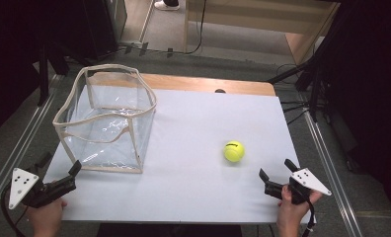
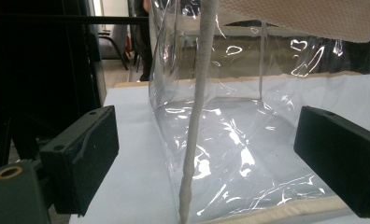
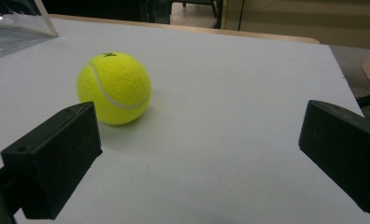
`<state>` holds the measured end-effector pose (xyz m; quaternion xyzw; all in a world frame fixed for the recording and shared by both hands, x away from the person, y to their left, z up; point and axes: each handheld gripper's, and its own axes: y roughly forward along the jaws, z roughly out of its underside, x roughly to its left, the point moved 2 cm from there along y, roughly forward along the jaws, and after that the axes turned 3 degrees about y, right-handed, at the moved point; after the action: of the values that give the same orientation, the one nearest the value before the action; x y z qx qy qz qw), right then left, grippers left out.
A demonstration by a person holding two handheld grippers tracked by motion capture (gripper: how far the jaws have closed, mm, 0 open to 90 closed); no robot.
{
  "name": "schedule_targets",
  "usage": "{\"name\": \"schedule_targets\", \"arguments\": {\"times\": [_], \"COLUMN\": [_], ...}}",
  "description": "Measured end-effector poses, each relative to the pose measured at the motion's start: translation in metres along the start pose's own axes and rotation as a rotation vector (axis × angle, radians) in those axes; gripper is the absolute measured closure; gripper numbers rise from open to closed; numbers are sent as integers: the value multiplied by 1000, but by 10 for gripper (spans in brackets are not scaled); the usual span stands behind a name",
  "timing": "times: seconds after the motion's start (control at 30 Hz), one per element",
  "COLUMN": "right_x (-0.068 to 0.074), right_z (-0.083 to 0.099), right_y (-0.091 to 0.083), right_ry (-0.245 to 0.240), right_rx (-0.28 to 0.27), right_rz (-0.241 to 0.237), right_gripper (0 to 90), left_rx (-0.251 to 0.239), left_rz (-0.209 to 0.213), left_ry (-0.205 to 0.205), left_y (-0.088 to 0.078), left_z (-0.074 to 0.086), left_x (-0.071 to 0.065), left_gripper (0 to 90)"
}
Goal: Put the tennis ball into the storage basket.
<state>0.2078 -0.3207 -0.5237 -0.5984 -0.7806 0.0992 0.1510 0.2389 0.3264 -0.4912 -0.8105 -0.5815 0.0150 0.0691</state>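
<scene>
Both tools sit at the near edge of the worktop [image 1: 193, 148], one in each hand. At the near left corner, the left tool [image 1: 60, 170] has its jaws spread wide with nothing between the pads; in the left gripper view they frame the near corner seam of the bag [image 1: 107, 121], which stands apart from them. My guess is that this tool is lined up to steady that corner. The bag is clear plastic with a cream trim, standing upright and mouth-up toward the far left corner, its rim sagging a little; it looks ready to take something dropped in from above.

Toward the near right corner, the right tool [image 1: 275, 170] is fully open and empty too. The ball [image 1: 234, 151], a yellow tennis ball, rests on the bare worktop just beyond it, right of centre and well apart from the bag. In the right gripper view the ball [image 3: 114, 87] lies ahead of the left-hand jaw, not yet between the two, so the tool probably needs to shift that way before closing.
</scene>
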Motion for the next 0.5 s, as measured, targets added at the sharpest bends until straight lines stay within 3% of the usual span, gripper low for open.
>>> {"name": "schedule_targets", "arguments": {"times": [0.27, 0.5], "right_x": [1, 2], "right_z": [-2, -12], "right_y": [-2, -2], "right_ry": [5, -25], "right_rx": [11, 49], "right_rz": [-20, -9], "right_gripper": [0, 0], "left_rx": [-1, 4], "left_rz": [0, -4], "left_ry": [5, 22], "left_y": [0, 0], "left_z": [0, 0], "left_x": [0, -2], "left_gripper": [69, 69]}}
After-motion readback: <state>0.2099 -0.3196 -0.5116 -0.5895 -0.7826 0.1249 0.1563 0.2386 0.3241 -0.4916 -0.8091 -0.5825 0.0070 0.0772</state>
